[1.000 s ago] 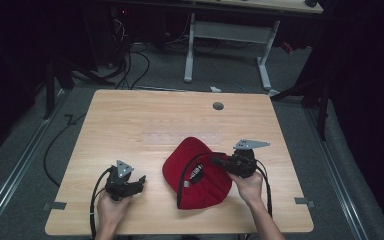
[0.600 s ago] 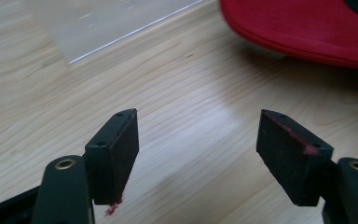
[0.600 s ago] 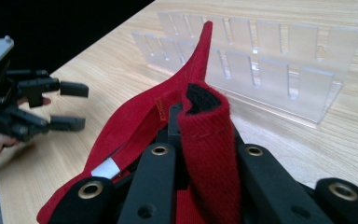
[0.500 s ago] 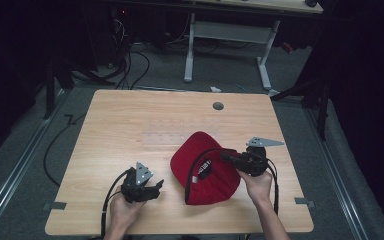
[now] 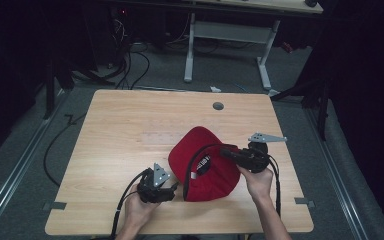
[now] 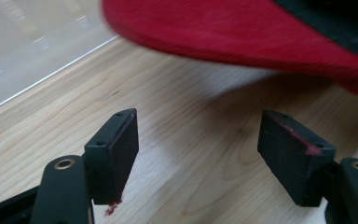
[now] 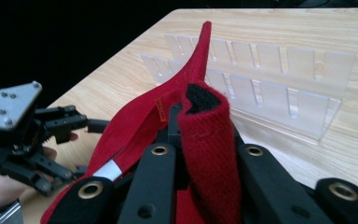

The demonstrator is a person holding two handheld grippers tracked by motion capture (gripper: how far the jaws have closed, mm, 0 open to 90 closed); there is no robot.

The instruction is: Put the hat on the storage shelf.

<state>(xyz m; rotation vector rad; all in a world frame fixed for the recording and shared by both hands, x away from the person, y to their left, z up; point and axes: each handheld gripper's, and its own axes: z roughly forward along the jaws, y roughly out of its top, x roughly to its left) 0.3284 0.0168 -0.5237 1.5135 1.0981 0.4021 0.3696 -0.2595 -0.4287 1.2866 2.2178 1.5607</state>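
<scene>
A red cap [image 5: 205, 167] lies upside down on the wooden table [image 5: 130, 115], its black inner band showing. My right gripper [image 5: 225, 151] is shut on the cap's rim at its right side. In the right gripper view, a fold of red fabric [image 7: 205, 140] is pinched between the two jaws of the right gripper [image 7: 206, 156]. My left gripper [image 5: 172, 187] sits low at the cap's left edge and is open. In the left gripper view, bare wood lies inside the left gripper [image 6: 198, 149], and the cap's red edge [image 6: 242, 28] hangs just beyond it.
A clear acrylic slotted rack [image 7: 279, 79] lies on the table behind the cap. A round cable hole [image 5: 218, 106] sits near the table's far edge. A white desk frame [image 5: 225, 40] and floor cables [image 5: 125, 65] lie beyond the table.
My left gripper has moved right, up to the cap's edge. The right gripper has shifted the cap slightly to the right while holding it.
</scene>
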